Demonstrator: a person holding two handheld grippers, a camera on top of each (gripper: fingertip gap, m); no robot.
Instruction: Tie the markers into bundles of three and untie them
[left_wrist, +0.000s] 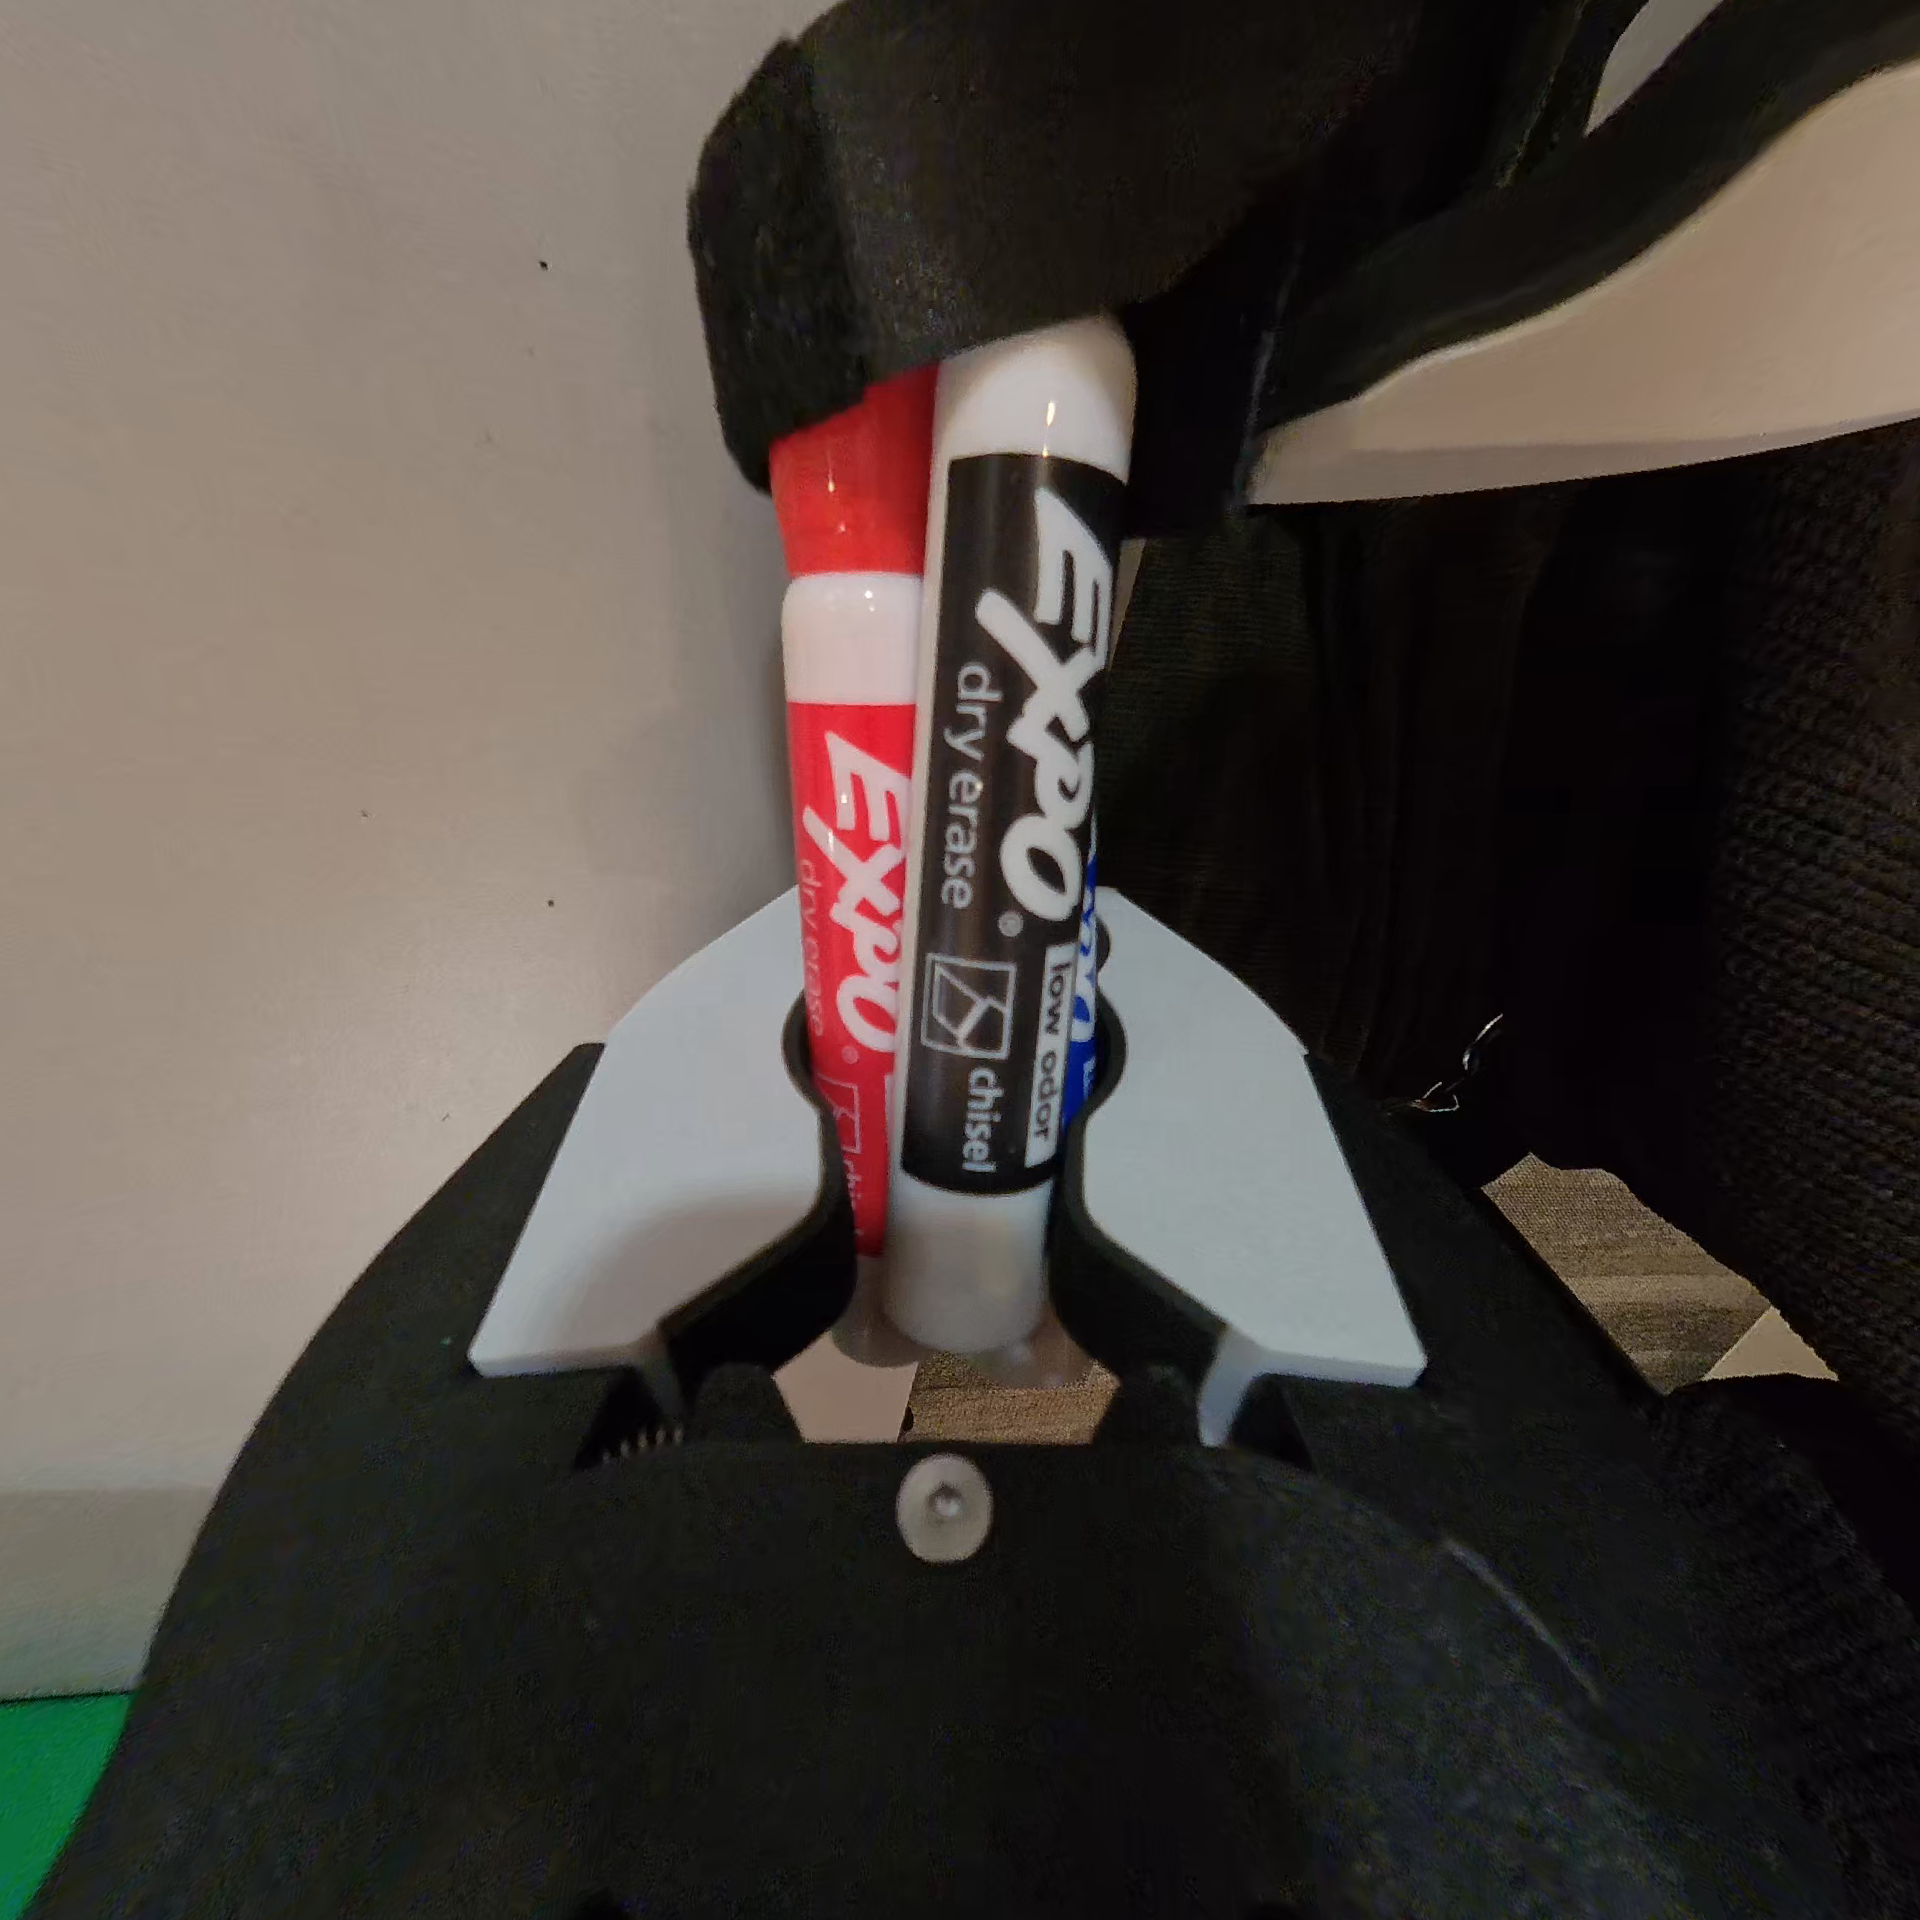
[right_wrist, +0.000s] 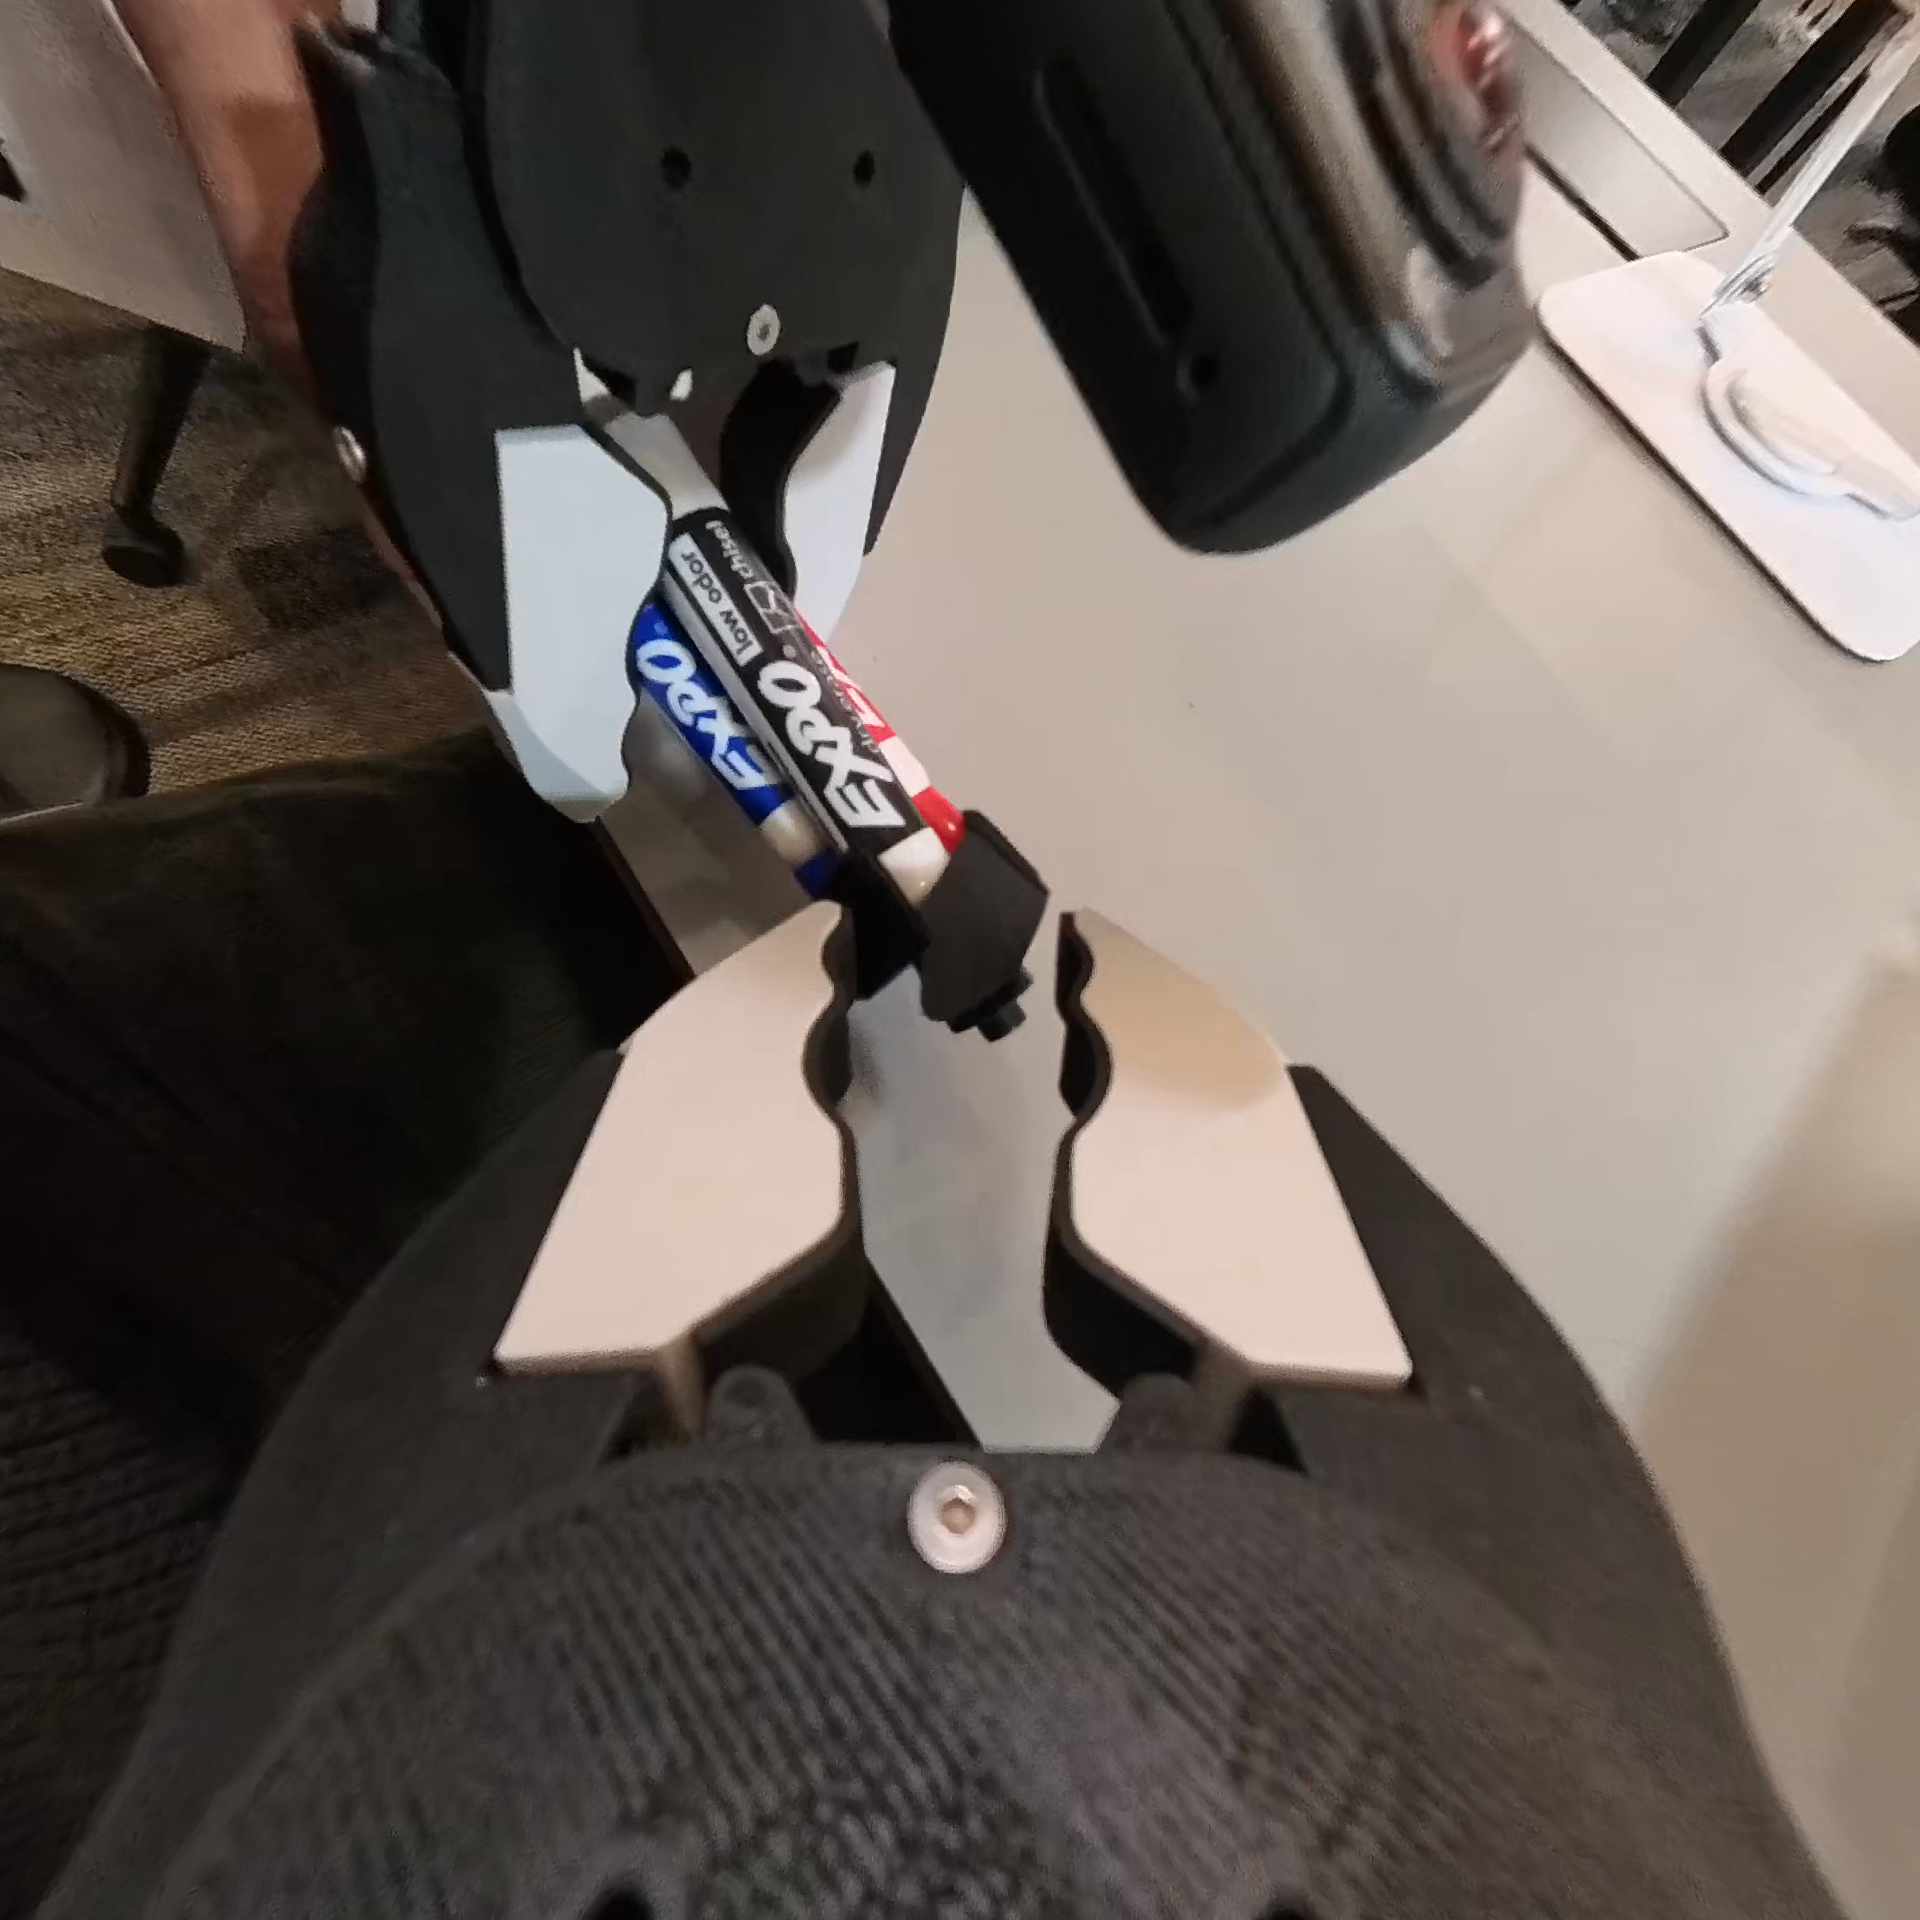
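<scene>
In your left wrist view, your left gripper (left_wrist: 951, 1049) is clenched on a bundle of three markers that runs straight away from the camera between its pale fingers (left_wrist: 686, 1153). The black marker (left_wrist: 997, 831) lies on top in the middle, the red marker (left_wrist: 852, 790) sits against its left side, and only a sliver of the blue marker (left_wrist: 1086, 987) shows at its right, mostly hidden. The far ends of the markers disappear under a black fabric strap (left_wrist: 914, 208) that wraps over them, with a loose band of it trailing off to the upper right. Behind the bundle stands a plain pale wall (left_wrist: 343, 623), and dark knitted fabric (left_wrist: 1662, 831) fills the right side.

In your right wrist view, your right gripper (right_wrist: 951, 982) is released, its fingers (right_wrist: 707, 1174) spread apart around the near end of the bundle. The wrapped black strap (right_wrist: 971, 914) covers the marker caps and hangs between the fingertips; whether the left fingertip touches it I cannot tell. Farther off, your left gripper (right_wrist: 686, 582) holds the same bundle from above, tilted down toward you: the blue marker (right_wrist: 707, 727) on the left, the black marker (right_wrist: 821, 717) in the middle, the red marker (right_wrist: 914, 769) on the right. Below lies a cream tabletop (right_wrist: 1351, 831), with a white monitor stand (right_wrist: 1714, 416) at the upper right and carpet (right_wrist: 208, 520) at the left.
</scene>
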